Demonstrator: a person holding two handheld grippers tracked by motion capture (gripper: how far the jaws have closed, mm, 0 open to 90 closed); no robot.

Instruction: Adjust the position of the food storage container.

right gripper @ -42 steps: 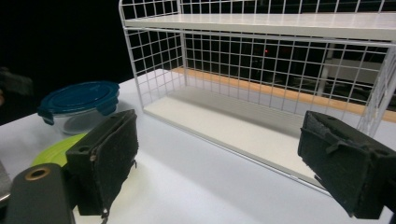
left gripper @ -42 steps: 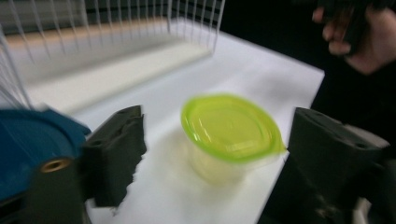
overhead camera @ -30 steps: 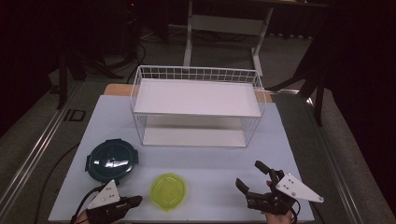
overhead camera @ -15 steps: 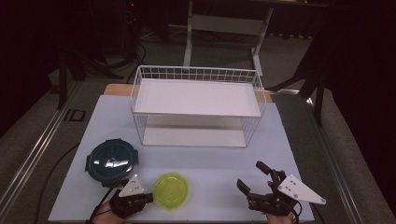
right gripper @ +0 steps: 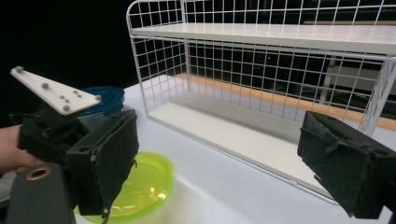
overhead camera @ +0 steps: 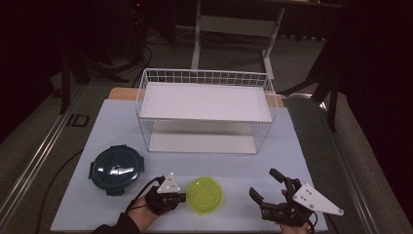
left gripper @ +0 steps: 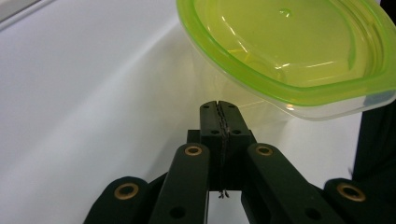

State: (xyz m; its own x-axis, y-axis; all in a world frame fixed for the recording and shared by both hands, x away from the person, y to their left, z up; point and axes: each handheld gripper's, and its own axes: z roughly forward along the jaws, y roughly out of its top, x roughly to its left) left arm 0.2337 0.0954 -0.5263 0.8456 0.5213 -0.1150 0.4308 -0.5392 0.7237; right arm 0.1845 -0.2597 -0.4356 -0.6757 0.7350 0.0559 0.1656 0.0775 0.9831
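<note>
The left hand-held gripper (left gripper: 219, 116), jaws pressed together, noses just below the green-lidded container (left gripper: 285, 46): light, slick thin plastic, probably best pinched at its protruding rim.

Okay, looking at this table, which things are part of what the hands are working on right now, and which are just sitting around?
In play:
- green-lidded container
- left tongs, shut, right beside it
- right tongs, open

Lying about:
- dark blue lidded container
- white wire shelf rack

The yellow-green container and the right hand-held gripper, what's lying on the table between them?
Nothing: in the high view, bare white table separates the yellow-green container from the right hand-held gripper.
</note>
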